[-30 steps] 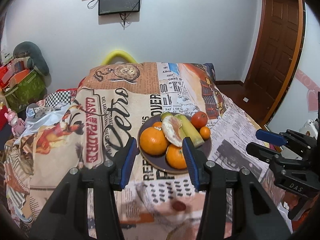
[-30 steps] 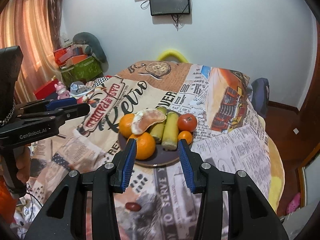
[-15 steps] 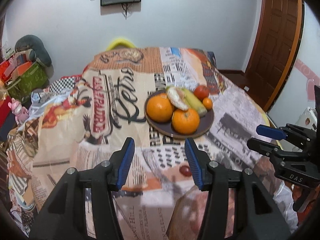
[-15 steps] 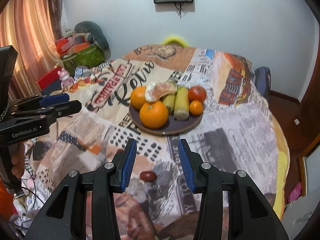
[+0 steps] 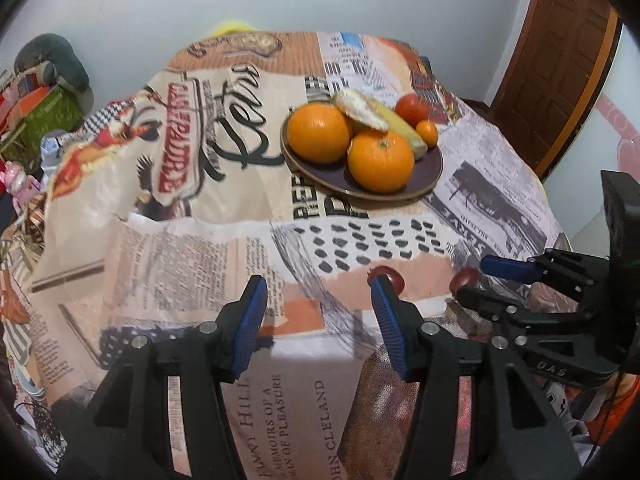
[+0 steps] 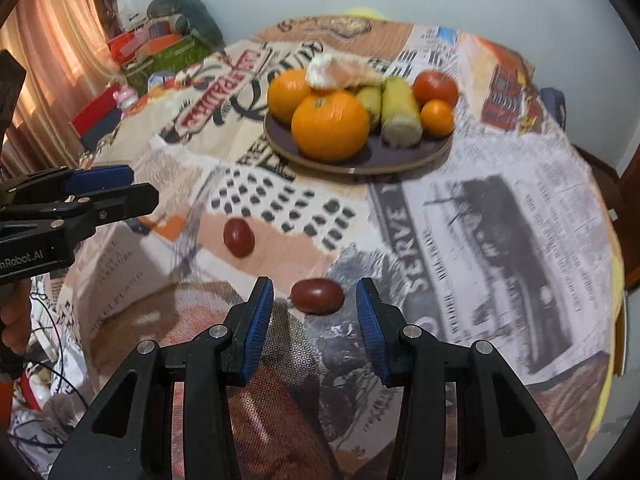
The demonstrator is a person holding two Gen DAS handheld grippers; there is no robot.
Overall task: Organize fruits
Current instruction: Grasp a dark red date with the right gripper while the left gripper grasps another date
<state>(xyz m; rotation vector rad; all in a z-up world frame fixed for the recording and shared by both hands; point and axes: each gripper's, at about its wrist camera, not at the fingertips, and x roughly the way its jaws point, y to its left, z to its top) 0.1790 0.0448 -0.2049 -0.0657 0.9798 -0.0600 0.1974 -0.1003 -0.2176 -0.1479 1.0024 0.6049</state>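
Observation:
A dark plate [image 5: 430, 178] [image 6: 400, 162] on the printed tablecloth [image 5: 180, 240] holds two big oranges [image 5: 380, 160] [image 6: 330, 126], a tomato [image 6: 435, 87], a mandarin [image 6: 437, 117] and yellow-green fruit [image 6: 400, 116]. Two small dark red fruits lie loose on the cloth nearer to me. One [image 6: 317, 296] sits between the fingers of my right gripper [image 6: 314, 300] [image 5: 476, 280], with a gap on each side. The other [image 5: 390, 276] [image 6: 239, 237] peeks from behind the right fingertip of my left gripper [image 5: 318, 292] [image 6: 144, 190], whose jaws are opening over bare cloth.
Boxes, plush toys and bags [image 5: 36, 92] [image 6: 160, 48] crowd the floor left of the table. A curtain [image 6: 48, 60] hangs at far left, a wooden door [image 5: 560, 60] stands at right. The cloth drops off at the table's edges. A hand [image 6: 12, 320] holds the left gripper.
Both grippers have sunk toward the table and tipped downward, so the plate sits higher in each view. The small red fruits now lie at the fingertips. The left jaws stand a little wider.

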